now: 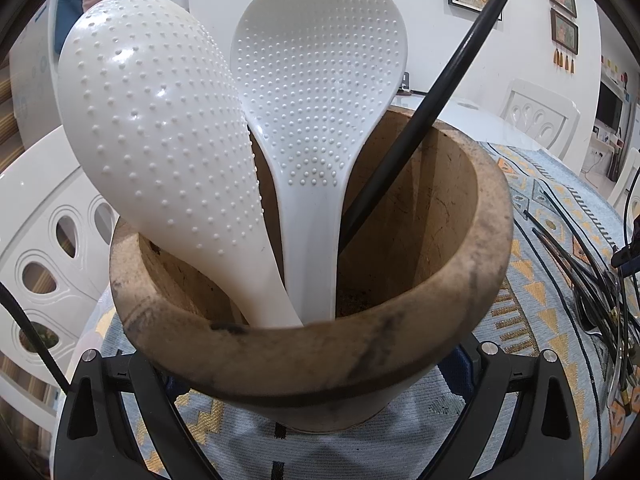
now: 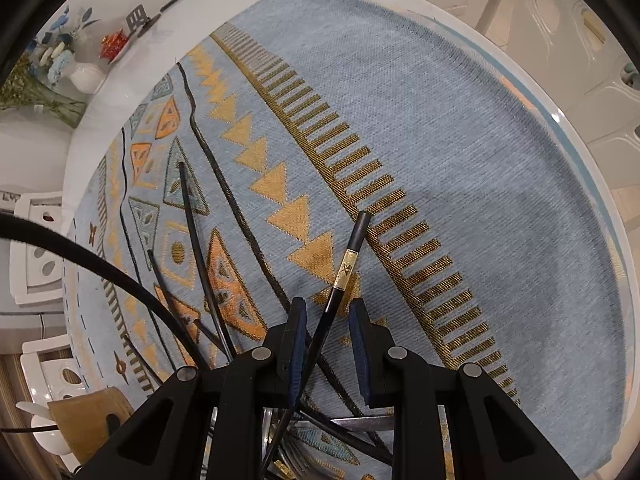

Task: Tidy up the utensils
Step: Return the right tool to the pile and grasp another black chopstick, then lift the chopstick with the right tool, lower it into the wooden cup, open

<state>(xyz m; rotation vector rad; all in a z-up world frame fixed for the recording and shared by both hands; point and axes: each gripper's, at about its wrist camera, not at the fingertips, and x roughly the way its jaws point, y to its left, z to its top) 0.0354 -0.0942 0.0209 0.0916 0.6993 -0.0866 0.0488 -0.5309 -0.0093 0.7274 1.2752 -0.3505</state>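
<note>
Right gripper [image 2: 326, 336] has its jaws apart around a black chopstick [image 2: 347, 266], not pinching yet, so grab that thin, stiff, slick stick mid-shaft, while beyond it the left gripper [image 1: 320, 364] hugs the wooden holder [image 1: 360, 344].

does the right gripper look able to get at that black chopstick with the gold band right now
Probably yes. The black chopstick already lies between the right gripper's open jaws, with nothing over that part of it; other chopsticks lie to the side.
</note>
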